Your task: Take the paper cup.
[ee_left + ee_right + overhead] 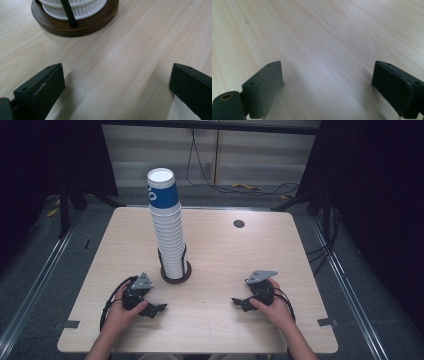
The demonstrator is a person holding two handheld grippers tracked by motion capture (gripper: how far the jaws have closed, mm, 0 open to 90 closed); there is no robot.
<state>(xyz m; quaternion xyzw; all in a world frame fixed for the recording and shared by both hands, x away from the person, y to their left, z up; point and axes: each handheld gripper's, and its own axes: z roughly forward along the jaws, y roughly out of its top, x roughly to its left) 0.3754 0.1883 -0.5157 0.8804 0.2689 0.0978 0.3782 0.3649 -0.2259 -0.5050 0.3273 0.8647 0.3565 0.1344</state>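
Note:
A tall stack of white paper cups (169, 235), the top one with a blue band, stands upside down in a dark round wooden holder (175, 276) with thin black uprights, left of the table's middle. In the left gripper view the holder's base (75, 23) and the lowest cup (75, 8) lie just ahead. My left gripper (156, 309) rests on the table in front of the holder, open and empty (117, 82). To the right of it, my right gripper (239, 303) also rests on the wood, jaws wide apart with bare tabletop between them (327, 80).
The light wooden table (215, 255) has a small dark round grommet hole (239, 224) at its back right. Black stand legs and cables lie on the floor behind the table. Metal rails run along both sides.

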